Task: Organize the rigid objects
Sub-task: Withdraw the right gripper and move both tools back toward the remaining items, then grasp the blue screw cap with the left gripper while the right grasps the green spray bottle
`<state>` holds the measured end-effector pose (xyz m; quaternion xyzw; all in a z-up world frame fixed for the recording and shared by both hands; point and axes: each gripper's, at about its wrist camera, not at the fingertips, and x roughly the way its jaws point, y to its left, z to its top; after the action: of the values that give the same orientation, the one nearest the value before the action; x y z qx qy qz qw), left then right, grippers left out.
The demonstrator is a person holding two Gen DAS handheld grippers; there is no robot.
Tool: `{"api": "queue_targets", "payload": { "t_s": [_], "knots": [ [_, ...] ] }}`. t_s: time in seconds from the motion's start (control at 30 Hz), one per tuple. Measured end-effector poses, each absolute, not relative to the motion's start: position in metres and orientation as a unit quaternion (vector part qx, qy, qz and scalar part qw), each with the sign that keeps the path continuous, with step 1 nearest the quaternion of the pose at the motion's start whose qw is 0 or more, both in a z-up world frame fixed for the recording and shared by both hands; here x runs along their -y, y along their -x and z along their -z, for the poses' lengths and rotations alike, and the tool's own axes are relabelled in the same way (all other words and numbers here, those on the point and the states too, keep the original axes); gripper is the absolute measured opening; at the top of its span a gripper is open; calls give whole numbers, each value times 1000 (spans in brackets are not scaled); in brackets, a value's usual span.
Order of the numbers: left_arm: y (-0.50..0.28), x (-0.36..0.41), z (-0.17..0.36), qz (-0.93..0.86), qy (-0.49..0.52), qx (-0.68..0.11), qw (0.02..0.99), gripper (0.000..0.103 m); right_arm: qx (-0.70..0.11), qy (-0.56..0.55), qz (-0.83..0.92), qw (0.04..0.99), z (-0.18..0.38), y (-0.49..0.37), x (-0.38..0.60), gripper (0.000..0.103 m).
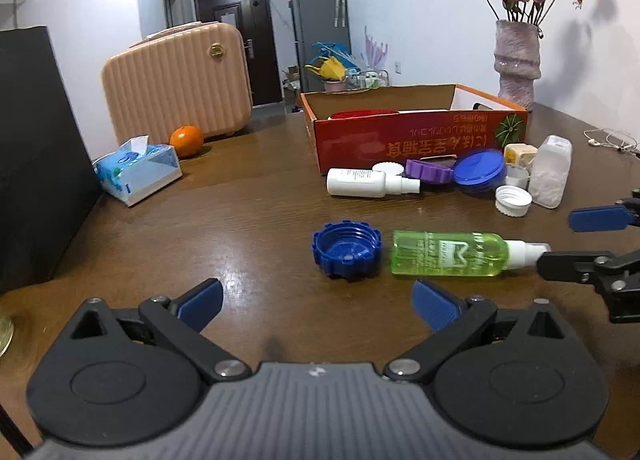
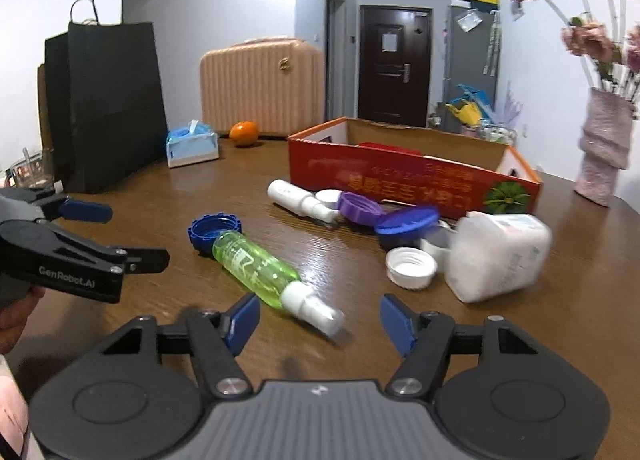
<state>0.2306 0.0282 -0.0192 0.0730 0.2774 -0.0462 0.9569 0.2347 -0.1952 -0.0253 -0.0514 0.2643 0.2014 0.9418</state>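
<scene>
Glossy wooden table (image 1: 248, 216); translucent green cylindrical bottle (image 2: 256, 268), ridged blue cap (image 1: 347, 254).

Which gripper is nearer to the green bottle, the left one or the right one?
Right. The right gripper is open at the nozzle end of the green bottle, almost around it. The left gripper is open too, short of the bottle's side.

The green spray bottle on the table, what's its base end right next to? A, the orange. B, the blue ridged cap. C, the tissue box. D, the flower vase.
B: the green spray bottle lies on its side with its base end against the blue ridged cap, while its white nozzle points toward the right gripper; the orange, tissue box and vase sit far off.
</scene>
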Motion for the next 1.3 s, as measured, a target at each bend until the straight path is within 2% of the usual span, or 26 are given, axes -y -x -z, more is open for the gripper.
{"api": "queue_targets", "payload": {
  "t_s": [0.13,0.2,0.27,0.37,0.5,0.57,0.67,0.77,0.93,1.07,1.3],
  "knots": [
    [-249,-33,22,59,-81,-284,953,103,-280,65,-212,934,35,-254,185,57],
    [-260,-36,23,65,-82,-289,951,102,-287,63,-213,932,39,-259,187,48],
    [-269,-36,25,71,-83,-292,950,102,-298,60,-215,928,42,-262,190,36],
    [-282,-34,26,86,-81,-295,948,100,-299,56,-221,927,42,-259,197,31],
    [-299,-27,29,102,-75,-303,945,95,-300,46,-215,928,42,-258,206,29],
    [-304,-24,31,110,-71,-306,943,86,-298,38,-208,931,41,-258,213,29],
    [-311,-20,36,113,-70,-319,938,80,-292,23,-198,935,38,-259,223,29],
    [-314,-19,40,112,-65,-328,936,77,-278,12,-192,941,32,-260,229,19],
    [-318,-19,41,111,-56,-332,935,69,-275,14,-201,940,30,-265,231,21],
    [-320,-19,41,108,-52,-334,935,54,-267,30,-201,942,32,-274,224,28],
    [-310,-14,40,110,-52,-332,936,54,-284,52,-214,933,39,-306,199,34]
  ]
}}
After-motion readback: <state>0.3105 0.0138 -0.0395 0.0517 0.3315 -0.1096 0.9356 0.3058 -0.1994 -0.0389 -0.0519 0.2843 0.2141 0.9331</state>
